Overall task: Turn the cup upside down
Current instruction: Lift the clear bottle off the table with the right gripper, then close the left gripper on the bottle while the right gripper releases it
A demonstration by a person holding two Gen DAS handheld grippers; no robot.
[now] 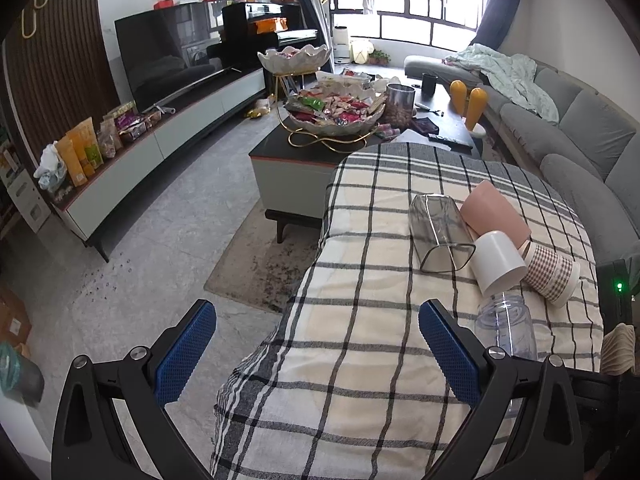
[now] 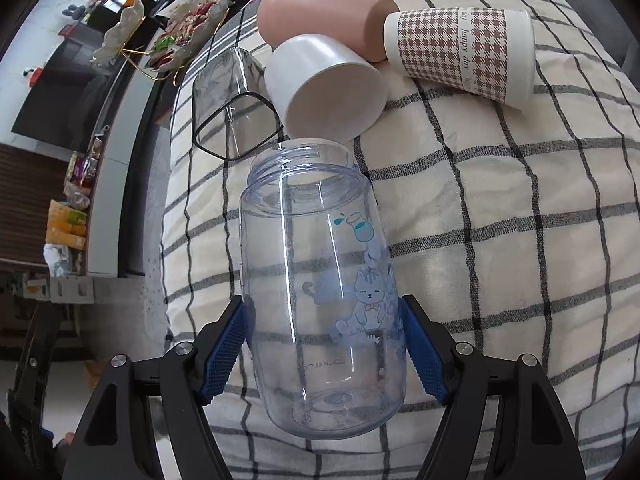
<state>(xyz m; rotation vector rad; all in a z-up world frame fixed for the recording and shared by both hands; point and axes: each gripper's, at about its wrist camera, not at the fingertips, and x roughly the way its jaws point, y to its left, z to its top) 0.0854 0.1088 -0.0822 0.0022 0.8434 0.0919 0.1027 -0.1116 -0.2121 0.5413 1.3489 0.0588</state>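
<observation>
The right gripper [image 2: 322, 346] clamps a clear cat-print plastic cup [image 2: 320, 280] above the plaid cloth [image 2: 500, 240], apparently mid-flip; next, its mouth must turn downward. The left gripper [image 1: 318, 354] hangs open, empty.

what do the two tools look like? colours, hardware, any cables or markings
Both match: the left tool and right tool have black angular arms with triangular cut-outs, silver round bolts at the joints, and flat blue fingers with a fine grid texture. No cables or sleeves show. No markings I can read on either.
</observation>
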